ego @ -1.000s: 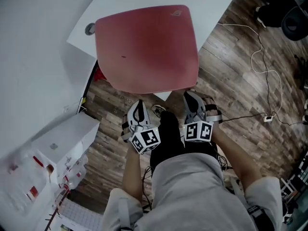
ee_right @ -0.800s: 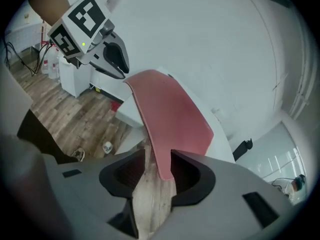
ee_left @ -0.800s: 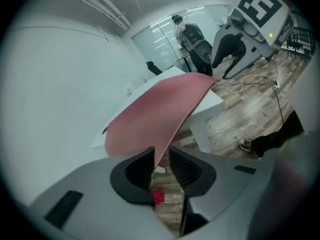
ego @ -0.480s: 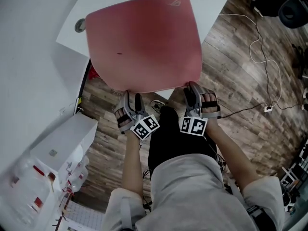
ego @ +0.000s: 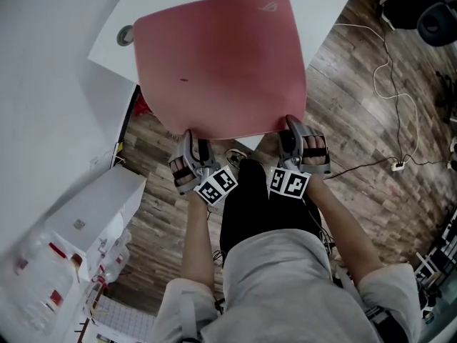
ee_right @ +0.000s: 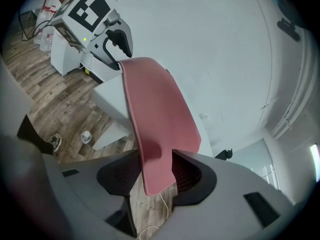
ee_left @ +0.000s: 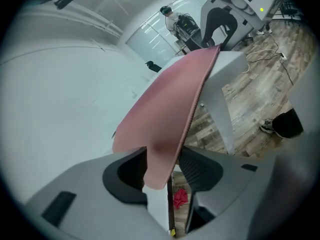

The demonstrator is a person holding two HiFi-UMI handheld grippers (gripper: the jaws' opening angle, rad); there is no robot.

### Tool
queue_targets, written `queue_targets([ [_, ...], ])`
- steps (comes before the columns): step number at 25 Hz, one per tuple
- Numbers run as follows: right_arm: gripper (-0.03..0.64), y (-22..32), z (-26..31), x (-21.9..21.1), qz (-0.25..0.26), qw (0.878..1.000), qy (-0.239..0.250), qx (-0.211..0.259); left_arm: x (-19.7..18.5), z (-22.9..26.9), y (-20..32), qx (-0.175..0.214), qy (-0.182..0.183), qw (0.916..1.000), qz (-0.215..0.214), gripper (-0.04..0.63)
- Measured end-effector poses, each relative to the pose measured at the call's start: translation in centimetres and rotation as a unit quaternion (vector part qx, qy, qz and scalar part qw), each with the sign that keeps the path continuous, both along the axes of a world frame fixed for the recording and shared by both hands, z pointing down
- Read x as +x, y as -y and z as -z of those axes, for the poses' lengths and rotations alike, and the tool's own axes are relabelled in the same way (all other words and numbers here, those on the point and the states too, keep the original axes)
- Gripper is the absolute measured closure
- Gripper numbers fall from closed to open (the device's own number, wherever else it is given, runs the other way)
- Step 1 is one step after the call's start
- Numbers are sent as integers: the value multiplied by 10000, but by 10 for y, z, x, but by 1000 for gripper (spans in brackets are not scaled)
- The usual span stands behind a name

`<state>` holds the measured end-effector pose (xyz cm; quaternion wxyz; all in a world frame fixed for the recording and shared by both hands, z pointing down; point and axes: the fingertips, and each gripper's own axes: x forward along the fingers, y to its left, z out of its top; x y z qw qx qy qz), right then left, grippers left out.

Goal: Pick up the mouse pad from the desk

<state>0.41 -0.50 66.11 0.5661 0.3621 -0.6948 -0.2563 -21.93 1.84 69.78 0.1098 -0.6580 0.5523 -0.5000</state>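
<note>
A red mouse pad (ego: 221,63) lies on the white desk (ego: 325,6), its near edge hanging over the desk corner. My left gripper (ego: 191,140) is at the pad's near left corner and my right gripper (ego: 293,126) at its near right corner. In the left gripper view the pad (ee_left: 165,109) runs between the jaws of the left gripper (ee_left: 162,166); they have just been closing a little, and a gap still shows. In the right gripper view the pad (ee_right: 155,109) hangs between the right gripper's (ee_right: 157,171) jaws, which have just been opening.
White cabinets and boxes (ego: 93,206) stand at the left. Cables (ego: 393,98) trail over the wood floor at the right, near a dark chair base (ego: 428,13). A round grommet (ego: 126,36) sits in the desk. A red cloth (ee_left: 180,196) lies on the floor below.
Both grippers, shut and short of the pad a second ago, have moved forward to its near edge and opened. The pad's edge now sits between each pair of jaws.
</note>
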Motion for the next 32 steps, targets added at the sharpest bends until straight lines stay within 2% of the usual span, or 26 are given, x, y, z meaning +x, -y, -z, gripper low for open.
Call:
queue_targets([
  [3,449,-3,8,-4,47,10000,47,-14,-1,9,-5,-51,97,9999,-92,419],
  [6,526,-3,18,-7,164,9997,102,119,-1,26,-9,10,-160,9999,30,485],
  [10,550,3,32,-9,220,9996,76,184,-1,55,-4,170,-283,9993,155,518],
  [12,552,5,38,-9,203,9996,70,167,1,62,1,101,-288,9994,145,529],
  [16,557,11,48,-9,124,9998,74,108,-1,65,7,-20,-53,9999,-112,537],
  [17,557,12,50,-9,109,9999,78,91,-1,68,9,-55,-101,9999,-83,537],
  [20,558,16,58,-9,82,9999,120,18,0,81,13,-177,-311,9993,128,541],
  [25,560,29,72,-10,81,9995,283,-64,0,95,26,-228,-427,9982,345,541],
  [32,560,65,82,-24,404,9980,487,-25,-11,102,50,-326,-676,9931,901,543],
])
